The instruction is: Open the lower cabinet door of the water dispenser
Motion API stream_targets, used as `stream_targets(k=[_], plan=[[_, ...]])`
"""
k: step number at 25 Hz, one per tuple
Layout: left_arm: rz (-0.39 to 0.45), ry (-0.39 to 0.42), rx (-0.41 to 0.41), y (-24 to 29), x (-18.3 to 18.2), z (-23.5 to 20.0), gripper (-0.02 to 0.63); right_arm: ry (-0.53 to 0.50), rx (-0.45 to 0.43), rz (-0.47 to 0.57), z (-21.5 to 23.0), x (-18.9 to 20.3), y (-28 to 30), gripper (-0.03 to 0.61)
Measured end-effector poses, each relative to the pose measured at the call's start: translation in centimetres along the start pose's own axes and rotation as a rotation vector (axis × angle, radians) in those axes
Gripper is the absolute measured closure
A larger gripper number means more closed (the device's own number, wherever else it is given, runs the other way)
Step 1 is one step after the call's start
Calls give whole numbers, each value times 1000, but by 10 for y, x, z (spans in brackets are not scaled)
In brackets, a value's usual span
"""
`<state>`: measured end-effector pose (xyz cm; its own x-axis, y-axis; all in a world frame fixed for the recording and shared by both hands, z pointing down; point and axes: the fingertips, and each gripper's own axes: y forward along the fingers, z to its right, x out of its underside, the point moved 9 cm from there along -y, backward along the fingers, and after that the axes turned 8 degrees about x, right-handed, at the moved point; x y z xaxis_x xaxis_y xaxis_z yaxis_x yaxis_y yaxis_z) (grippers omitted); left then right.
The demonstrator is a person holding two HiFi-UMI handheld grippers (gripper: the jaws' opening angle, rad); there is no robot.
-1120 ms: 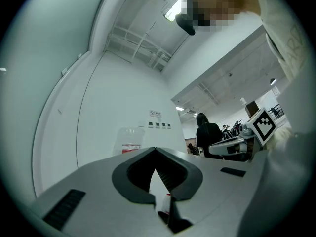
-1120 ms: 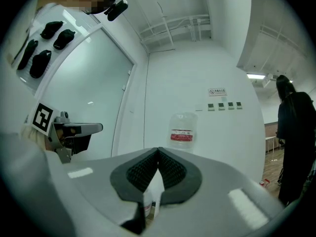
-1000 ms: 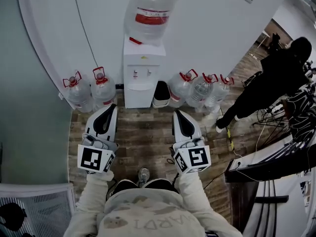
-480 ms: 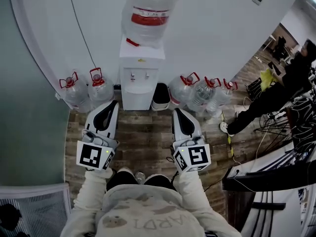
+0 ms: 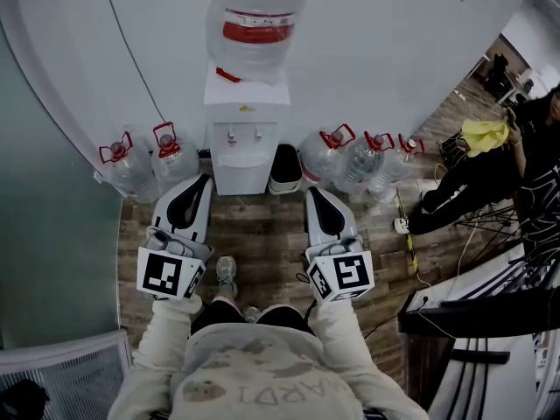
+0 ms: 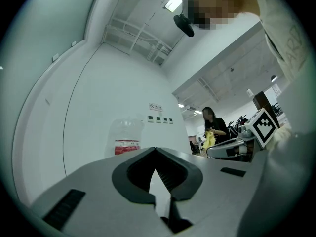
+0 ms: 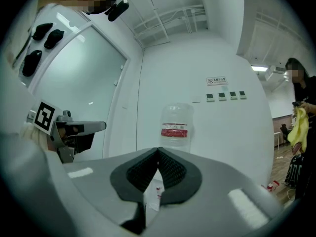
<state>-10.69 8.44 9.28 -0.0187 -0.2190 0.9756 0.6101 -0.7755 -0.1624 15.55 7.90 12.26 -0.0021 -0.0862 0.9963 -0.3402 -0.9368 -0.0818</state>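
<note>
The white water dispenser (image 5: 242, 138) stands against the wall with a large clear bottle (image 5: 255, 24) on top. Its lower front (image 5: 240, 175) is seen steeply from above, and no door gap shows. My left gripper (image 5: 200, 181) is held out just short of the dispenser's left front corner, jaws shut and empty. My right gripper (image 5: 310, 192) is level with it, to the right of the dispenser in front of a black bin (image 5: 284, 169), also shut and empty. In the left gripper view the shut tips (image 6: 155, 150) point at the bottle (image 6: 127, 137). The right gripper view shows its tips (image 7: 158, 150) below the bottle (image 7: 175, 125).
Two water jugs (image 5: 131, 166) stand on the floor left of the dispenser and three jugs (image 5: 357, 160) to its right. A person (image 5: 490, 178) in black holding a yellow cloth bends at the far right, near cables and a dark desk (image 5: 490, 304). A white mesh chair (image 5: 61, 366) is at lower left.
I have stepped toward the dispenser, so it sits closer to both grippers. Both stay shut, side by side. The person at right has bent down and moved toward the frame edge.
</note>
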Motion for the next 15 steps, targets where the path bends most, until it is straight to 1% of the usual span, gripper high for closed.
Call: stream_targets(k=[6,15], plan=[[1,3,19,32,10,-29,614,5,23,5,10,4,38,569],[-5,5,52,87,26,-86,614,18,46,8,23,11,113,569]])
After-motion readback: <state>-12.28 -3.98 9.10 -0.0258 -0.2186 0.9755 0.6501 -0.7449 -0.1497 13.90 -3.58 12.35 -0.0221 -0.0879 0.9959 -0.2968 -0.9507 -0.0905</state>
